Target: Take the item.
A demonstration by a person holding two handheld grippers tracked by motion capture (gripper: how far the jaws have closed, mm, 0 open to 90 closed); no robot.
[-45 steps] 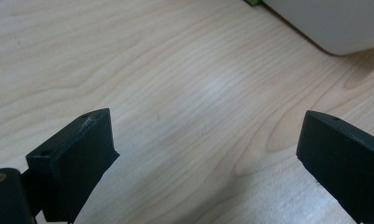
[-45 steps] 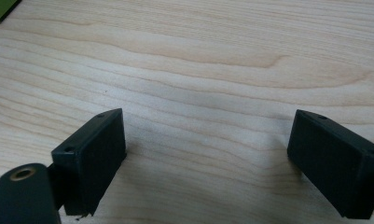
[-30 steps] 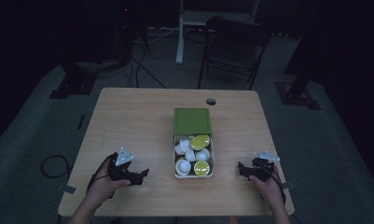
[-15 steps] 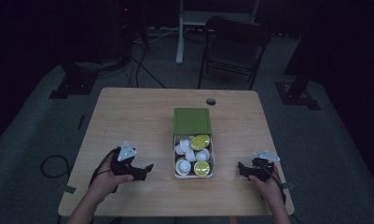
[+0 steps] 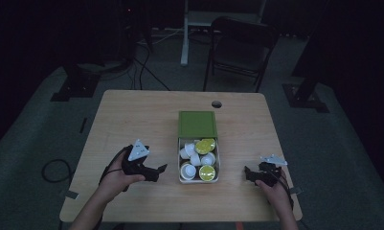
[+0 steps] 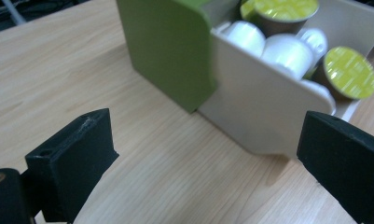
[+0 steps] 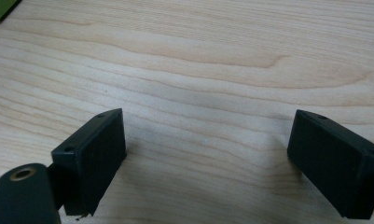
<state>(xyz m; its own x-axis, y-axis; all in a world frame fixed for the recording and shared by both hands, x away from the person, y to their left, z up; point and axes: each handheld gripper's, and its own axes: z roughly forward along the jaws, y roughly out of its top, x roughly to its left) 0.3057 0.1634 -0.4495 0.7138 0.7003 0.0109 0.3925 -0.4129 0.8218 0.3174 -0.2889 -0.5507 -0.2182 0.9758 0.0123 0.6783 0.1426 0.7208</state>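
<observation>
From above, the box (image 5: pixel 198 143) sits mid-table (image 5: pixel 132 120), long axis running away from the person, green lid at the far end, pods (image 5: pixel 199 160) in the near half; the left gripper (image 5: pixel 156 171) has risen toward it since earlier, in a dark room. The left gripper view shows jaws apart, the box's cream wall (image 6: pixel 254 102) ahead. The right gripper (image 7: pixel 208 154), unmoved, holds its jaws apart over bare wood.

The left claw (image 5: pixel 160 170) is now higher off the table (image 5: pixel 132 115) and nearer the box of capsules (image 5: pixel 182 178) than a second ago, its jaws wide apart with nothing between them.
</observation>
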